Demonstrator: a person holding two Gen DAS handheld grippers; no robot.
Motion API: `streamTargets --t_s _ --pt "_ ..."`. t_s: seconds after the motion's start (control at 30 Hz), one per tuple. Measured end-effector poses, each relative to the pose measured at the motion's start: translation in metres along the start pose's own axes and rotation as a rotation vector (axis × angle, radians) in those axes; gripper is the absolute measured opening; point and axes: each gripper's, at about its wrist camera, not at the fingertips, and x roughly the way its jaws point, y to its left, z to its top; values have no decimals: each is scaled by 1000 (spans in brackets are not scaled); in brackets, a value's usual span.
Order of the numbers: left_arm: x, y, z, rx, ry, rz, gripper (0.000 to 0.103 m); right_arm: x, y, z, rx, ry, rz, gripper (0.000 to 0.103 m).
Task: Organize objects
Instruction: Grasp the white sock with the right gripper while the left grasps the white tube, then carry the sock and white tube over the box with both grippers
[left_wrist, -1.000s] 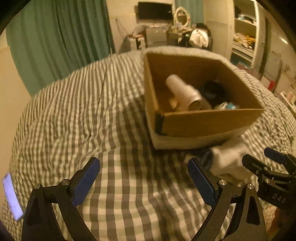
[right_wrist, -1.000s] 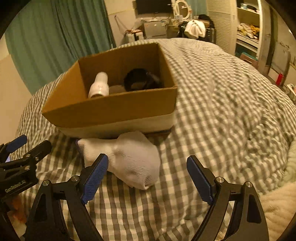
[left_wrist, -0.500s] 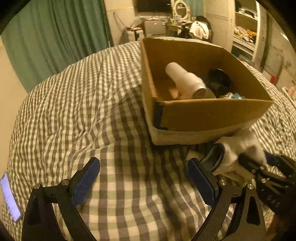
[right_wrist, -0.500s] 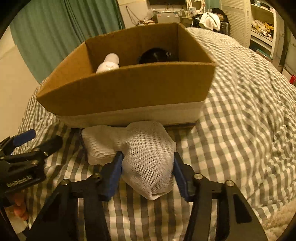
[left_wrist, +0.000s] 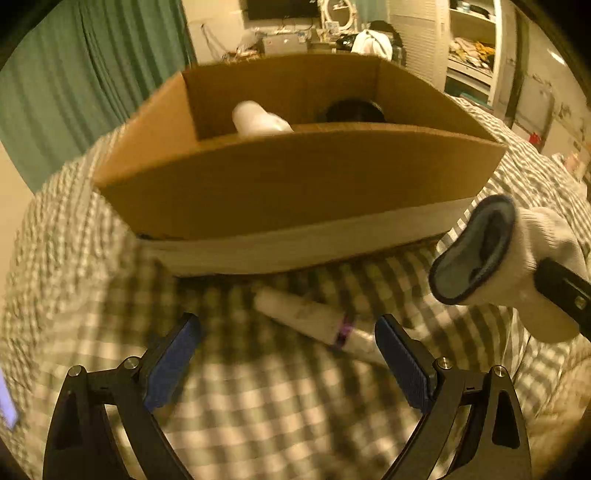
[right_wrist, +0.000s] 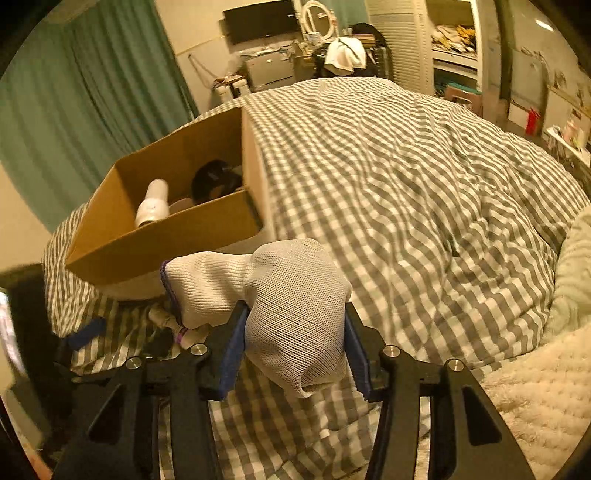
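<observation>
The right gripper (right_wrist: 293, 349) is clenching a white sock (right_wrist: 266, 295) above the bed (right_wrist: 424, 192), its cuff pointing left toward the box (right_wrist: 166, 243). The left gripper (left_wrist: 288, 354) is hanging released over a tube (left_wrist: 314, 321) lying diagonally at the box's near edge.

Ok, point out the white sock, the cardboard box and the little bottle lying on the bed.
white sock (right_wrist: 295, 317), right wrist view, bunched toe end.
cardboard box (left_wrist: 295, 184), left wrist view, near wall.
bottle (left_wrist: 306, 317), left wrist view, body.
</observation>
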Motion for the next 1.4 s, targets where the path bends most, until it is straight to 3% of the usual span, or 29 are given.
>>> streamTargets --t_s 0.13,0.3,0.4,0.47,0.57,0.87,0.97,1.23,1.4 --pt "18 -8 1 -32 15 0 95 2 -8 0 24 -2 12 49" --pt "41 -8 3 -93 73 -44 71 11 -16 2 37 23 6 49" --pt "36 -12 2 -51 65 -48 54 13 -17 2 37 27 4 49" --pt "30 -13 2 -29 62 -67 37 15 -18 2 40 35 -5 49" --pt "22 -11 -1 1 79 -95 24 16 -19 1 45 38 -14 49" --pt "-17 10 -14 24 83 -186 20 0 -1 -2 19 17 -38 49" --pt "-33 24 -8 4 56 -275 20 -10 6 -4 18 4 -48 49" --pt "-84 55 0 32 -54 -292 20 -55 28 4 27 -107 -40 49" --pt "-110 64 25 40 -118 -245 20 -74 50 17 -12 -159 -33 49"
